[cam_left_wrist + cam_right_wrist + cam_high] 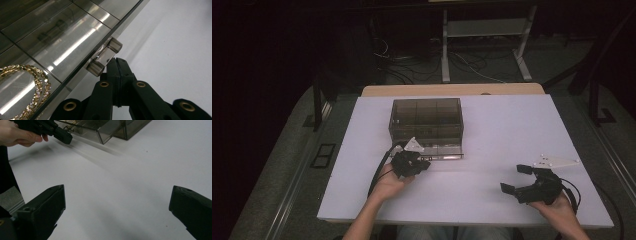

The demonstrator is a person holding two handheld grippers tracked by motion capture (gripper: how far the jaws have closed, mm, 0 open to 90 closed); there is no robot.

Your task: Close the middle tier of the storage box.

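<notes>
Left gripper closed at the drawer handle, gold beads inside; right gripper open

1. The gold bead bracelet is cut off by the left and bottom edges of the left gripper view.
2. Whether the closed jaws touch the drawer handle cannot be told.
3. The smoky drawer box hides its contents in the high view.
</notes>
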